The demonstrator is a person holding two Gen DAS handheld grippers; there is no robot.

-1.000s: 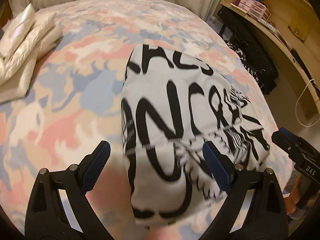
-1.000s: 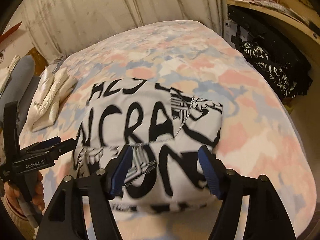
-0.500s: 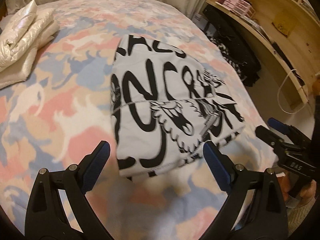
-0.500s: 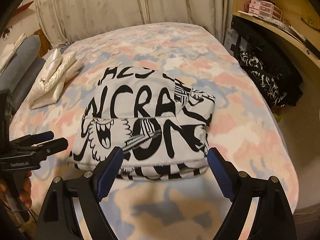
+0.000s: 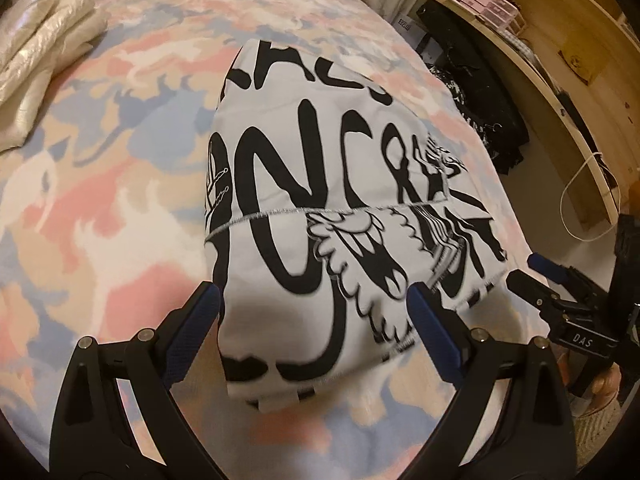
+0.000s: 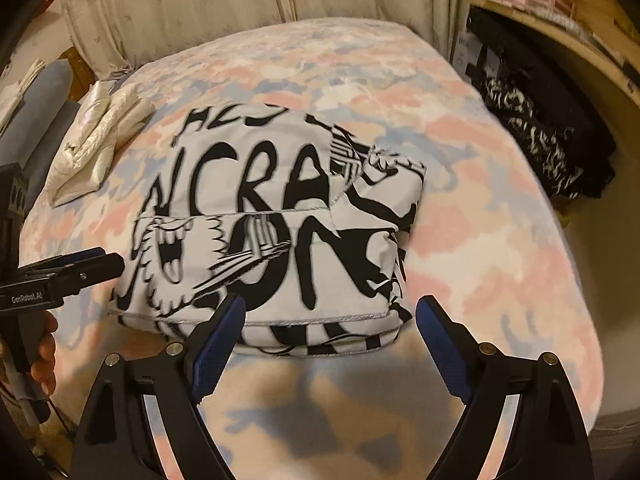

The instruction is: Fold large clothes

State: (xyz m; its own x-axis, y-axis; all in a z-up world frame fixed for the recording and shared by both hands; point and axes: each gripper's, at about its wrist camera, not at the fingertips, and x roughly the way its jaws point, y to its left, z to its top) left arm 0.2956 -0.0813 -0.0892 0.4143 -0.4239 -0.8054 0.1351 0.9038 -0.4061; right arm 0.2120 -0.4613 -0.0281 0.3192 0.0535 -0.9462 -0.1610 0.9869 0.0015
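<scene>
**Mia:** Big bed (image 6: 480,168) first! It fills most of both views, with a soft blanket in pink, blue and cream. Curtains (image 6: 180,12) hang behind it, and a wooden shelf (image 5: 532,52) curves along one side.

**Ben:** Where is the thing we fold?

**Mia:** In the middle of the bed. It is the white garment (image 6: 276,236) with big black letters and a cartoon face. It lies flat in a thick, folded block.

**Ben:** Which way does it stretch?

**Mia:** I think its long way runs from the near edge of the bed toward the curtains. A stitched hem crosses it about halfway.

**Ben:** What else is there?

**Mia:** A folded cream bundle (image 6: 96,136) sits well off to the left, and dark clothes (image 6: 540,136) hang off the right side.

**Ben:** Now the tools?

**Mia:** The left gripper (image 5: 316,324) is spread wide and holds nothing. The garment's near left corner lies straight ahead between its fingers. The right gripper (image 6: 332,328) is spread wide too, holding nothing, and faces the near edge.

**Ben:** Which one is closer?

**Mia:** Both are near that edge. I can't tell if either touches the cloth. My guess is the folding is almost done, and either tool could grab the near edge next.
</scene>
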